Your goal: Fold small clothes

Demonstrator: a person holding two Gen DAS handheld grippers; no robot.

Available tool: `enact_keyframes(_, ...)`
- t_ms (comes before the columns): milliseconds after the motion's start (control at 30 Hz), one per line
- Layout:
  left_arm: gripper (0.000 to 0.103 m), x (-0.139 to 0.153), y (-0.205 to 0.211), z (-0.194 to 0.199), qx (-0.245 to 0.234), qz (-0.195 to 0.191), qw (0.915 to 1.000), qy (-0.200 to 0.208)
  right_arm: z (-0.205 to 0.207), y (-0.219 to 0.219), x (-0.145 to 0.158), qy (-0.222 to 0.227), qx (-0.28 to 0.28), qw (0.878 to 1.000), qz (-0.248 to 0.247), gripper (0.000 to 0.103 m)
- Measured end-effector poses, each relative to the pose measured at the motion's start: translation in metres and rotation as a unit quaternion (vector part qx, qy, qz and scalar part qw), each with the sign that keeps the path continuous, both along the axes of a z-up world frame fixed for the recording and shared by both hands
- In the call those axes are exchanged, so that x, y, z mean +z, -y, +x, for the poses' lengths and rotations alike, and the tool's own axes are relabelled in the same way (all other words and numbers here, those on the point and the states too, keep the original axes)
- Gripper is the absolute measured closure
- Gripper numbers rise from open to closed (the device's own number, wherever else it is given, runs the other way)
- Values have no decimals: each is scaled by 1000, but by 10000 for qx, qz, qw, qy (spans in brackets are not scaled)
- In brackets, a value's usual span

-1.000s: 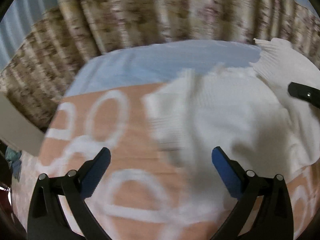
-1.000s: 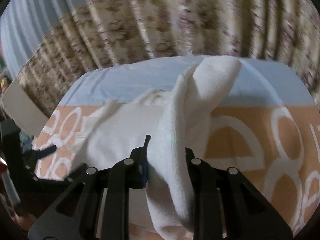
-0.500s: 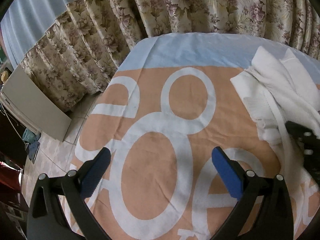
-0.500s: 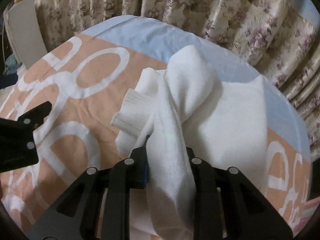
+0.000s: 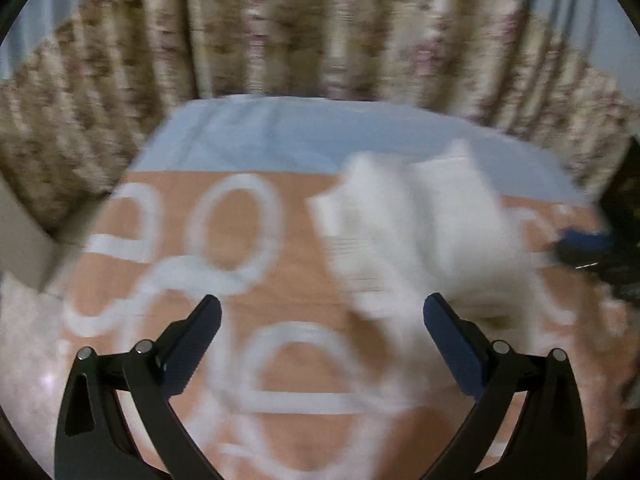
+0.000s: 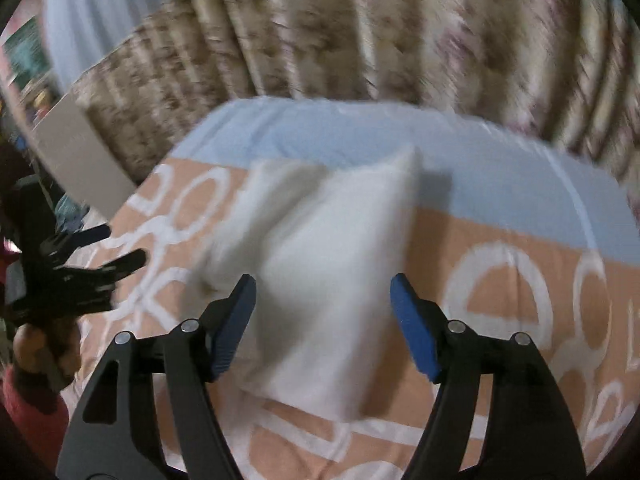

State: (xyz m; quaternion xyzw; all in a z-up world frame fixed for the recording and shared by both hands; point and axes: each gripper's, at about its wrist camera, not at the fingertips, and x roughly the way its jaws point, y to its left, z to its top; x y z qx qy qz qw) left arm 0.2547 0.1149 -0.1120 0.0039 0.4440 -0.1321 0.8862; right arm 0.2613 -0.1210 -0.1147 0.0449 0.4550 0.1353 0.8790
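- The right hand-held gripper (image 6: 323, 296) has its jaws opening; the white garment (image 6: 320, 264) lies ahead of and below its blue pads (image 6: 412, 328), which do not press on it.
- The left hand-held gripper (image 5: 320, 320) stands wide apart and holds nothing; in its view the white garment (image 5: 412, 240) lies ahead and to its right, blurred.
- The garment rests bunched on an orange cloth (image 6: 500, 300) with white rings, spread over the bed.
- Flowered curtains (image 6: 400, 32) hang beyond both grippers.
- From the right wrist, the left hand-held gripper (image 6: 80, 264) shows at far left, held by a hand (image 6: 44, 348) in a red sleeve (image 6: 32, 404).
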Motion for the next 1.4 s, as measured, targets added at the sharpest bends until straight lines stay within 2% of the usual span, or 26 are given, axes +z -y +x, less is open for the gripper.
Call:
enact_keyframes(100, 1, 4, 33, -9, -472, -46, 9988, 102, 3, 11, -31, -343, -100, 9992, 193, 43)
enact_keyframes(200, 1, -2, 62, -16, -779, 399, 9958, 250, 3, 14, -49, -488, -155, 9982, 299, 59)
enact_keyframes(300, 3, -13, 77, -14, -1050, 430, 9934, 156, 3, 19, -54, -554, -130, 9973, 460, 63)
enact_keyframes(367, 14, -20, 82, -11, -1108, 451, 9928, 113, 6, 19, -58, -618, -101, 9964, 575, 65)
enact_keyframes(433, 51, -33, 80, -2, -1078, 495, 9929, -120, 10, 18, -63, -644, -78, 9965, 529, 70)
enact_keyframes(500, 69, -39, 69, 3, -948, 339, 9943, -342, 8, 17, -61, -501, -63, 9977, 443, 78)
enact_keyframes(567, 75, -38, 52, 1, -907, 44, 9950, -409, 4, 18, -57, -347, -24, 9983, 464, 89)
enact_keyframes(733, 81, -45, 20, -15, -787, -239, 9949, -575, -3, 27, -52, -159, 60, 9982, 580, 95)
enact_keyframes(900, 81, -62, 10, -32, -709, -280, 9949, -665, -7, 29, -63, -255, 253, 9988, 332, 95)
enact_keyframes(967, 77, -59, 12, -34, -680, -201, 9956, -621, -7, 25, -65, -223, 291, 9993, 118, 89)
enact_keyframes(1000, 71, -56, 13, -35, -658, -121, 9962, -563, -8, 24, -65, -184, 310, 9993, 51, 88)
enact_keyframes(1033, 57, -52, 14, -37, -625, -6, 9969, -471, -9, 22, -61, -125, 365, 9992, 36, 86)
enact_keyframes(1100, 37, -38, 15, -40, -598, 180, 9978, -218, -11, 24, -54, -44, 388, 9992, 50, 85)
enact_keyframes(1167, 30, -20, 19, -42, -625, 232, 9978, 35, -14, 27, -44, 116, 387, 9991, 107, 79)
enact_keyframes(1200, 22, -13, 21, -41, -636, 258, 9976, 128, -15, 28, -40, 209, 371, 9990, 99, 74)
enact_keyframes(1267, 18, -4, 32, -33, -646, 427, 9965, 307, -12, 26, -34, 299, 391, 9988, 32, 72)
enact_keyframes(1333, 18, -6, 47, -22, -670, 770, 9942, 345, -9, 18, -34, 372, 409, 9984, -106, 72)
enact_keyframes(1400, 18, -14, 56, -11, -690, 959, 9925, 313, -6, 9, -35, 463, 468, 9975, -242, 72)
